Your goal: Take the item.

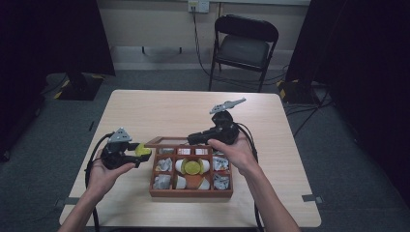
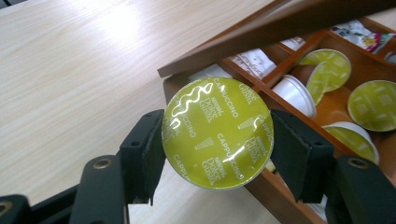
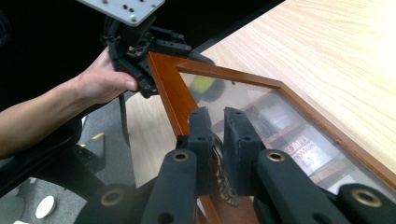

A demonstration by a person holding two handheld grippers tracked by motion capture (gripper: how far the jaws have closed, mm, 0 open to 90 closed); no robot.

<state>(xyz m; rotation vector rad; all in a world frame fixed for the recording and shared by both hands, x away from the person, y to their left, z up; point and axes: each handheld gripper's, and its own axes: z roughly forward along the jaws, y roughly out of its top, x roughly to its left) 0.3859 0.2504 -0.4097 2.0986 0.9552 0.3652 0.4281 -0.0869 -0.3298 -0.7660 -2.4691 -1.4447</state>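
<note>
A wooden compartment box (image 1: 191, 193) sits at the table's middle front, with its glass-paned lid (image 1: 167, 141) raised. My right gripper (image 1: 192, 139) is shut on the lid's front frame (image 3: 170, 100); its fingertips (image 3: 217, 149) pinch the wood beside a small metal clasp. My left gripper (image 1: 141, 153) hovers just left of the box, shut on a lime-green foil-topped coffee capsule (image 2: 217, 133), which shows as a yellow spot (image 1: 143, 149) from above. The capsule's foil faces the camera between both pads (image 2: 149, 149). More green-lidded capsules (image 2: 373, 105) lie in the box's compartments.
White capsules and wrapped sachets (image 1: 164, 165) fill other compartments. Bare tabletop (image 1: 159, 108) stretches behind and to both sides of the box. A folding chair (image 1: 244, 46) stands beyond the far table edge. Cables trail from both grippers toward the person.
</note>
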